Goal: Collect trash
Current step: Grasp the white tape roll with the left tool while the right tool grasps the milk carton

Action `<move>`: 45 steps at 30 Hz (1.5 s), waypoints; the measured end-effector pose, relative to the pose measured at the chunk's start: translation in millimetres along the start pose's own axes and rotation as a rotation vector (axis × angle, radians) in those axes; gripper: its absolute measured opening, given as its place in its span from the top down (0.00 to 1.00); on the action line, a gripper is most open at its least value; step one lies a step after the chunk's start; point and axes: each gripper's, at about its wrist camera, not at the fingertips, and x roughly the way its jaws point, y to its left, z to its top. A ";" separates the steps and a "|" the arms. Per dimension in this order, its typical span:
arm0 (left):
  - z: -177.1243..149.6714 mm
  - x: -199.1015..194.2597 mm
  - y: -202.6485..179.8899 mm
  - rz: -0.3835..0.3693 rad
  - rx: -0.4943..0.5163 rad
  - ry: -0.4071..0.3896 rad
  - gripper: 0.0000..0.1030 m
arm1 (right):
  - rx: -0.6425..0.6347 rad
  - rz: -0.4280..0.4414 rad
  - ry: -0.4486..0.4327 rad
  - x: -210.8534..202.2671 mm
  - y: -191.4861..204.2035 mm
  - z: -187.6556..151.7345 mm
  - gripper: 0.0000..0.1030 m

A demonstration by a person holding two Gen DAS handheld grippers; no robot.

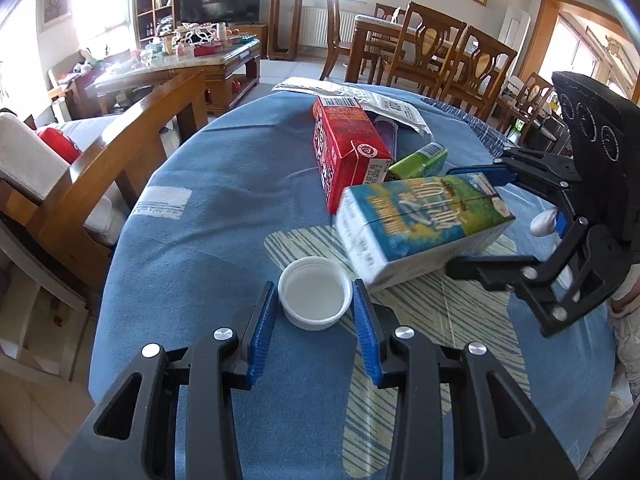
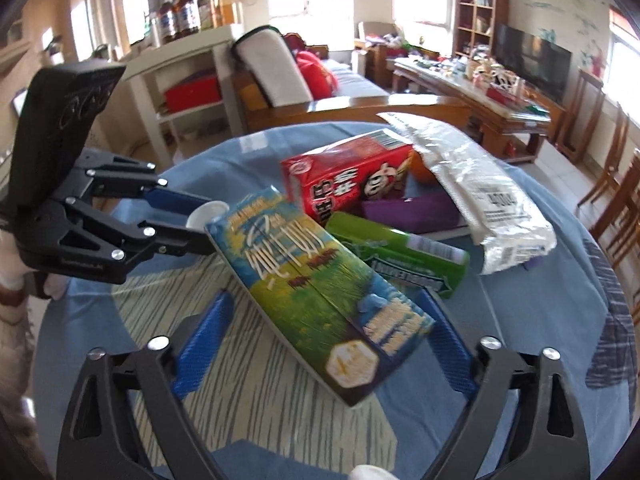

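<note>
I can read "4004" on the white plastic bag's [image 2: 492,204] label, plus a date stamp starting "2025" on the red carton's [image 1: 344,152] end flap. Red carton and blue-green carton [image 2: 320,292] carry Chinese print; the green pack's [image 2: 404,256] lettering is too blurred

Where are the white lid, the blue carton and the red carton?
white lid [image 1: 315,293], left wrist view, its hollow inside.
blue carton [image 2: 320,280], right wrist view, its printed top face.
red carton [image 1: 340,140], left wrist view, its top face.

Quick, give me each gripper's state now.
Left gripper: open around the white lid.
Right gripper: open around the blue milk carton.
</note>
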 end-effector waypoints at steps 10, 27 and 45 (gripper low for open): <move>0.5 -0.6 1.6 -0.010 -0.013 -0.004 0.64 | 0.070 0.007 -0.022 -22.2 1.7 -15.2 0.45; -13.2 -22.9 -26.2 -0.002 -0.013 -0.078 0.64 | 0.197 0.010 -0.131 -97.4 14.9 -50.2 0.53; -17.5 -34.9 -73.6 0.072 -0.022 -0.115 0.64 | 0.347 -0.078 -0.212 -192.2 -13.4 -126.9 0.53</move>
